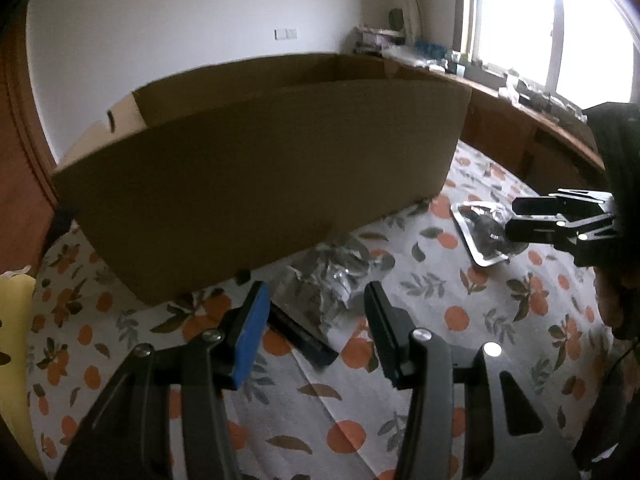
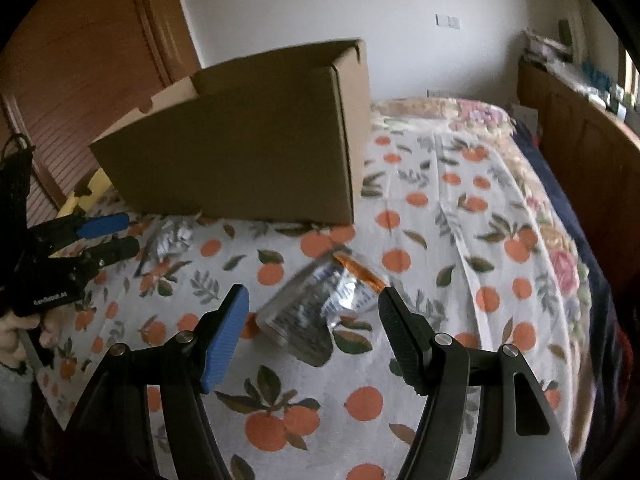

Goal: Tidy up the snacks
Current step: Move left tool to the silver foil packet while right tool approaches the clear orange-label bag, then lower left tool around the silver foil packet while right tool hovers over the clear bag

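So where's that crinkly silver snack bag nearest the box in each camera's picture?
Left wrist view: the silver snack bag lies low in the centre, between the left gripper's open jaws.
Right wrist view: left of centre, under the box.
Shared landmark: the cardboard box.

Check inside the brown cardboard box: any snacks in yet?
Only the brown cardboard box inner back wall shows; its front wall hides the contents. Two silver foil snack packets lie outside.

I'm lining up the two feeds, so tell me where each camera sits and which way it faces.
Left wrist: behind the open left gripper, facing a silver snack packet by the cardboard box; the right gripper shows at right.
Right wrist: behind the open right gripper, facing another foil snack packet; the left gripper shows at left.
Shared: box, orange-print cloth.
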`<state>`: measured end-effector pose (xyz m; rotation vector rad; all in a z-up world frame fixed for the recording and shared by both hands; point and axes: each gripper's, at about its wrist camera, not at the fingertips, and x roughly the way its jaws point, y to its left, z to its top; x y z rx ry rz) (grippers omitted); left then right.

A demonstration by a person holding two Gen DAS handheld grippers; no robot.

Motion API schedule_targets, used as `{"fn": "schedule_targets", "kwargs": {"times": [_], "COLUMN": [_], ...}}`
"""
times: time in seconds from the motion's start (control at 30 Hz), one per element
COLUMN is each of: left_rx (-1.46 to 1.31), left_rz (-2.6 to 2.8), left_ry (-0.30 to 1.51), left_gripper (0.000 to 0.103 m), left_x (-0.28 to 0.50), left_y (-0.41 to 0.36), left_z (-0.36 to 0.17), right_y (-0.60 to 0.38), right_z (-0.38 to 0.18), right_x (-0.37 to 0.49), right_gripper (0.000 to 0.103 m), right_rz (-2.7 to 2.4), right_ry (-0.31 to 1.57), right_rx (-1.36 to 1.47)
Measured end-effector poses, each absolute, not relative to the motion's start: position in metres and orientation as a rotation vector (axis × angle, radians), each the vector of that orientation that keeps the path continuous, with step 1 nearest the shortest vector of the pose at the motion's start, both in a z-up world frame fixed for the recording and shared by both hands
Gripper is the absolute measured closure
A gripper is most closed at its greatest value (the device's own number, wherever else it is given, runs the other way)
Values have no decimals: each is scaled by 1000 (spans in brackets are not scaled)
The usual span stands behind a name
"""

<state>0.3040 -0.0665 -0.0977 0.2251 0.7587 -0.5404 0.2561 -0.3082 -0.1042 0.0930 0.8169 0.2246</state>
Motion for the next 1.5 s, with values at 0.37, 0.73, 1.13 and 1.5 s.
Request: {"fn": "schedule_targets", "kwargs": {"times": [0.37, 0.73, 1.13, 1.5], "left_rx": [289, 365, 425, 464], "left_rz": [-553, -594, -607, -643], "left_ry": [797, 808, 813, 807], "left_gripper": [54, 53, 49, 48], "left_x": [320, 326, 326, 322], "left_y": [-90, -114, -121, -116], "left_z": [-108, -108, -109, -102], "right_y": [-316, -318, -315, -314], "right_z": [-118, -122, -123, -123], "right_x": [261, 263, 263, 263], "right_gripper": [34, 33, 33, 33], "right_rz": [233, 241, 236, 235], "right_ry": [836, 857, 860, 862], "right_rx": [121, 126, 110, 109]}}
